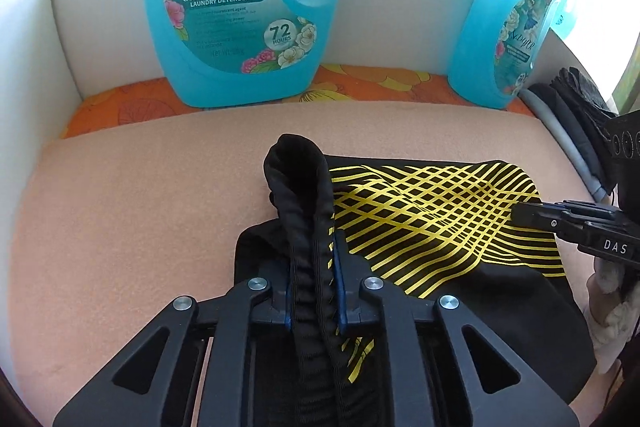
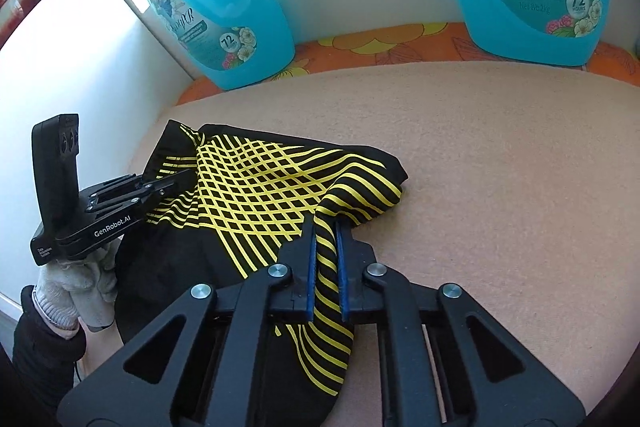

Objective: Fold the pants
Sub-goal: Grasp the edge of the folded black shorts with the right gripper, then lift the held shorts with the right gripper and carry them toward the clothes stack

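Black pants [image 1: 432, 227] with a yellow lattice print, bunched on the pink foam pad [image 1: 132, 211], near the middle and toward the near edge. Left gripper [image 1: 314, 279] clamped on the ribbed black waistband [image 1: 298, 187], which stands up in a loop between the blue pads. Right gripper [image 2: 326, 267] clamped on a striped fold of the same cloth, at the right side of the heap. Both grips apparently at one end of the garment, so likely the start of a spread or a first fold.

To do it well:
- Lift both ends together and level, so the cloth hangs free instead of dragging on the pad.
- Draw apart just enough to take out slack; no hard pull, or the thin striped fold may slip from the pads.
- Keep clear of the two blue laundry detergent jugs [image 1: 240, 3] at the far side.
- Lay down flat, edges matched, before letting go.
- Check that only one layer sits in each grip; cannot tell here.
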A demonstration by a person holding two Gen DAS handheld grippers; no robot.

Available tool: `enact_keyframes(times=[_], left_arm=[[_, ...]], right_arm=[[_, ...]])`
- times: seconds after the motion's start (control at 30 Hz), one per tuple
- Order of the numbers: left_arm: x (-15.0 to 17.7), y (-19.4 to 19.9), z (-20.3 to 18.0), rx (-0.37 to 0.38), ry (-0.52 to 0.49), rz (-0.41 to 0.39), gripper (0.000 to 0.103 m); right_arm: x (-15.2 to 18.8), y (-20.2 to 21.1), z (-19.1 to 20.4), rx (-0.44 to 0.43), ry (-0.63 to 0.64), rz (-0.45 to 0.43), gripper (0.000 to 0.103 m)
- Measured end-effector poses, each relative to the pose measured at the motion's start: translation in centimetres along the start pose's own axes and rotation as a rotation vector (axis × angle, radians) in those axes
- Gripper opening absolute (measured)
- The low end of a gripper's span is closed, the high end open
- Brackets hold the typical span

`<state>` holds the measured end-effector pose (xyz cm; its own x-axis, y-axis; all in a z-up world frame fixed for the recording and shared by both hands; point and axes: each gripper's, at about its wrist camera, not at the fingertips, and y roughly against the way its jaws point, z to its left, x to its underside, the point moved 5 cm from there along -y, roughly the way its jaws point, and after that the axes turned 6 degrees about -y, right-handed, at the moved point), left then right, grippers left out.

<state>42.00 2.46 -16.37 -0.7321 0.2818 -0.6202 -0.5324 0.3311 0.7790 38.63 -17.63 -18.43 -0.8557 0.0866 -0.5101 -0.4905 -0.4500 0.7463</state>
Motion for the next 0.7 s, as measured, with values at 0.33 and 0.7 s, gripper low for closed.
enact_keyframes(times=[0.33,0.7], left_arm=[[-0.5,0.7,0.1,0.02,0.01,-0.024,0.013],[-2.3,-2.4,-0.4,0.001,-0.077,0.073,0.056]], right_arm=[[-0.2,2.6,3.1,0.066,0.122,-0.047,0.009],[0.1,0.6,0.7,0.053,0.062,0.006,0.009]])
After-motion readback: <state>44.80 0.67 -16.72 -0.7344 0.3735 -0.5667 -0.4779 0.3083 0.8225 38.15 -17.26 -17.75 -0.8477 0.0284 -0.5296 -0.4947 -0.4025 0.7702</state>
